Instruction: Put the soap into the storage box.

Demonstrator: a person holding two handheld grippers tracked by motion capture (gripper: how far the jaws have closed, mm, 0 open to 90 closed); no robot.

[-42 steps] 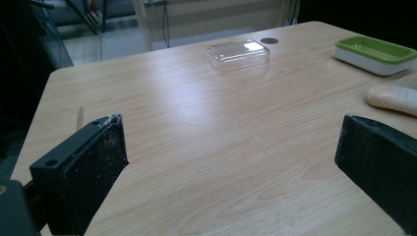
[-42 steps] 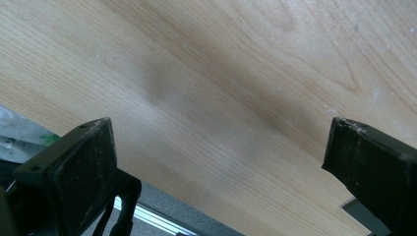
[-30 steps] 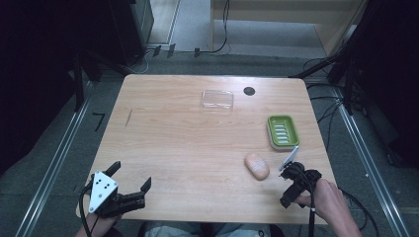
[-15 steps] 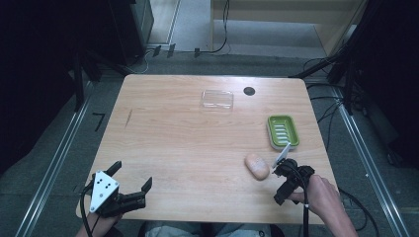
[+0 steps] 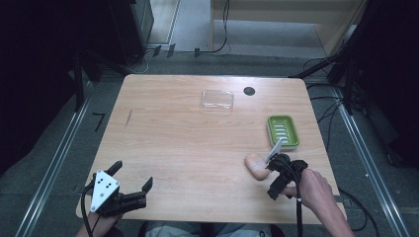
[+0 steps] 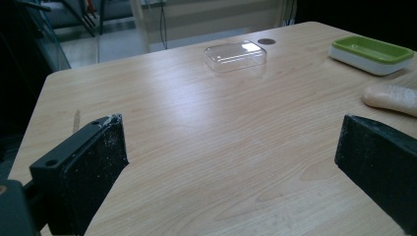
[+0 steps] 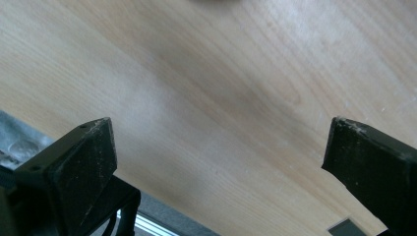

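Both grippers gape wide, holding nothing; green dish (image 5: 283, 130) and clear box (image 5: 217, 99) sit empty.

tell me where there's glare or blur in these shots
High view: evenly lit table, dark surroundings, right tool and soap slightly soft. Left gripper view: pale sheen on the wood, bright highlight on the clear lid, left tool jaws sharp. Right gripper view: wood grain smeared and blurred, hazy light patch between the jaws.
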